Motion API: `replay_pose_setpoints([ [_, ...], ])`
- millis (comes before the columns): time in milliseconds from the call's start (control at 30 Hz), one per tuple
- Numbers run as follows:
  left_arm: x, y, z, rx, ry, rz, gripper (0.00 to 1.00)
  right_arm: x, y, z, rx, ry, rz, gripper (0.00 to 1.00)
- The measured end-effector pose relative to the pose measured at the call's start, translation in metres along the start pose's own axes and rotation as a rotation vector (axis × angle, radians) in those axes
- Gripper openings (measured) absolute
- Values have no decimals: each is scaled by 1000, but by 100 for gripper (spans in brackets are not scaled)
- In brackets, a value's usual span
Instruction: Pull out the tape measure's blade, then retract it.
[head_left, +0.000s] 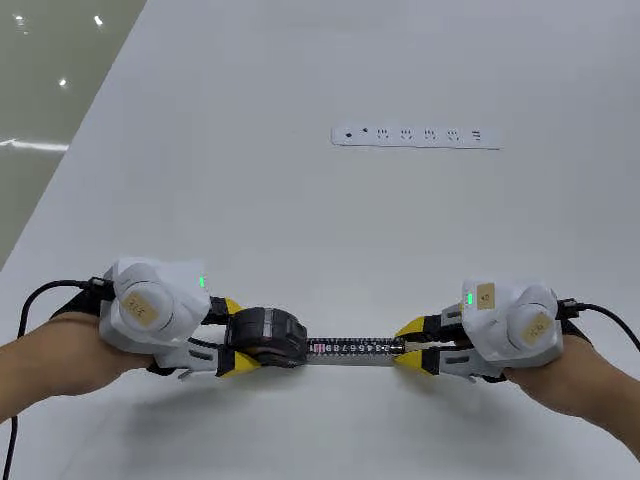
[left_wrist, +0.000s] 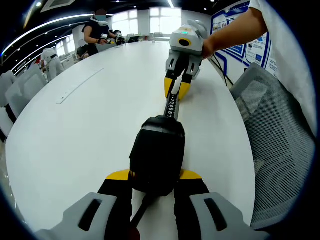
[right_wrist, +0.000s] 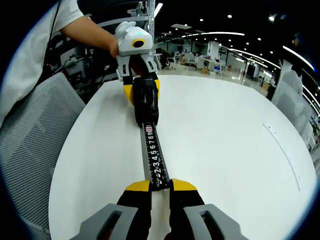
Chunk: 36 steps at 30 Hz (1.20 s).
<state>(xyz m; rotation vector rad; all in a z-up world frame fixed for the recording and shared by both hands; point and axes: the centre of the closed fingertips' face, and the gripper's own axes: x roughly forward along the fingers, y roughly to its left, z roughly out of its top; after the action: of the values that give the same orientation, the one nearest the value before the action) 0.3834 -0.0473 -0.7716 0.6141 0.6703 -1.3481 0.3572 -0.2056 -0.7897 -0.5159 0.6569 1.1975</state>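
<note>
While only a short stretch of blade is showing, here's the picture in the lower part of the head view. At lower left, the left gripper (head_left: 235, 335), white-bodied with yellow-tipped black jaws, is clamped on either side of the chunky black plastic tape measure case (head_left: 268, 336). The case sits low at the white workbench top (head_left: 300, 220), and whether it's resting or just lifted is hard to call. At lower right, the right gripper (head_left: 409, 344) has its jaws pinched almost together on the tip end of the dark steel blade with white numerals (head_left: 355, 348). The blade runs straight and level between the two, printed face up. My read: this is the pull-out stage, barely begun. Next, the left needs to anchor the case while the right draws directly away along the blade's line without twisting. After that it's a guided feed back in, not a snap. The flat white power strip (head_left: 415, 136) in the upper middle lies well apart from the action
</note>
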Motion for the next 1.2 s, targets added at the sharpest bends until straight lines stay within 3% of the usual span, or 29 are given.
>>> replay_pose_setpoints([
  [1200, 0, -3, 2, 1, 0, 5, 26, -47, -7, -50, 27, 103, -23, 9],
])
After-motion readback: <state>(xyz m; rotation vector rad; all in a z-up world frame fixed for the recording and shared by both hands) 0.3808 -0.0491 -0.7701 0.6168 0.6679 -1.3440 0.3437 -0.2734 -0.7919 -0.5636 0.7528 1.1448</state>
